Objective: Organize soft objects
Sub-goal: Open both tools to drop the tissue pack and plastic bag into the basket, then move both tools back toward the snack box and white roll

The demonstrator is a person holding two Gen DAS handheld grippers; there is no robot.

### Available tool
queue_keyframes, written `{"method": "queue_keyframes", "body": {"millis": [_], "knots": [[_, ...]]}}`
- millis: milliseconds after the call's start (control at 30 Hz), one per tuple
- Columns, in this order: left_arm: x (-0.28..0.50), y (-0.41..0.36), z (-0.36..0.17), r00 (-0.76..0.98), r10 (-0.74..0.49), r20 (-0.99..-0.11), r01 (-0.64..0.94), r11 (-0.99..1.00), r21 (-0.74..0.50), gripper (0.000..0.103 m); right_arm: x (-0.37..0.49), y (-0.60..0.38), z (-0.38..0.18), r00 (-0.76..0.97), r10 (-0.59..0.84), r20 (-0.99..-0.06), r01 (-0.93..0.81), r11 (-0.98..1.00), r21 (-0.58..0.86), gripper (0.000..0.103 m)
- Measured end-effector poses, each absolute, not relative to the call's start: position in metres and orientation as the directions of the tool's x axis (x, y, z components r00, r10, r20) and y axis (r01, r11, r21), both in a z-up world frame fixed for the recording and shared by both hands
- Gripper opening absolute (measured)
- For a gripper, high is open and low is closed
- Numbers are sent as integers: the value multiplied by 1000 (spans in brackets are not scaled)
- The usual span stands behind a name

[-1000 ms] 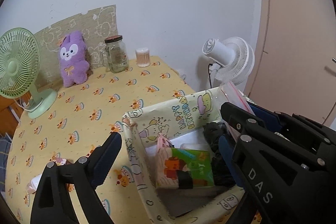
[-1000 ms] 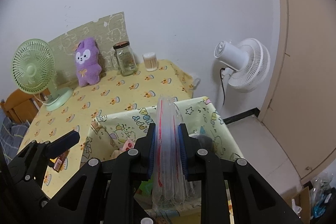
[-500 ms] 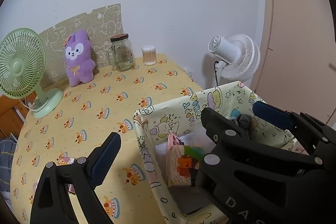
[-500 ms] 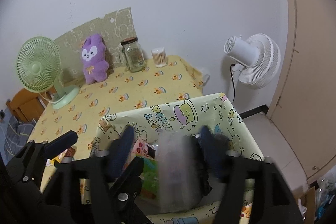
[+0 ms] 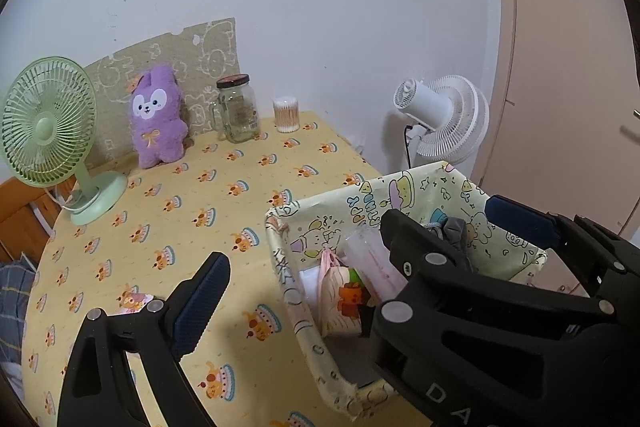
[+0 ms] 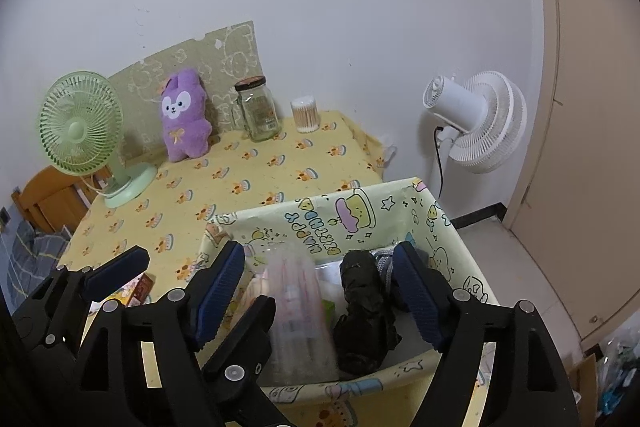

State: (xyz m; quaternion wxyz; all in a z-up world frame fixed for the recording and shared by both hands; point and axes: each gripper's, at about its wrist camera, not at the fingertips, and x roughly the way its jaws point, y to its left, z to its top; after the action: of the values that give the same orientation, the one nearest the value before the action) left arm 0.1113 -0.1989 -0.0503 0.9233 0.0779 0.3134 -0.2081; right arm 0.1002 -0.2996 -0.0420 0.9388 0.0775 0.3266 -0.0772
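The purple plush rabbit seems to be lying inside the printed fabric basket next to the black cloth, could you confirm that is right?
Not quite. The purple plush rabbit is not in the fabric basket; it stands on the table against the back wall, between the green fan and the glass jar. The right wrist view shows this. The black cloth is in the basket.

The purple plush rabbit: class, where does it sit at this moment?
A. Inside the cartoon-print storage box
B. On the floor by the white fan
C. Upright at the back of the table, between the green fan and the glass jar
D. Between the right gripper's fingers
C. The purple plush rabbit stands against the patterned board, with the green fan on one side and the glass jar on the other.
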Motion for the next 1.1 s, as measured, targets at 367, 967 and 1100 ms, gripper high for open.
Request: {"method": "queue_keyframes", "body": {"millis": [367, 967, 1100], "knots": [[94, -171, -36, 748, -325, -579, 407, 913, 14, 100, 84, -273, -25, 795, -89, -600, 169, 983, 77, 79], [69, -118, -15, 791, -293, -537, 353, 935, 11, 103, 60, -223, 1, 830, -78, -552, 136, 989, 64, 91], [64, -107, -13, 801, -282, -529, 341, 940, 15, 103, 56, -210, 3, 834, -72, -547, 124, 990, 60, 94]]}}
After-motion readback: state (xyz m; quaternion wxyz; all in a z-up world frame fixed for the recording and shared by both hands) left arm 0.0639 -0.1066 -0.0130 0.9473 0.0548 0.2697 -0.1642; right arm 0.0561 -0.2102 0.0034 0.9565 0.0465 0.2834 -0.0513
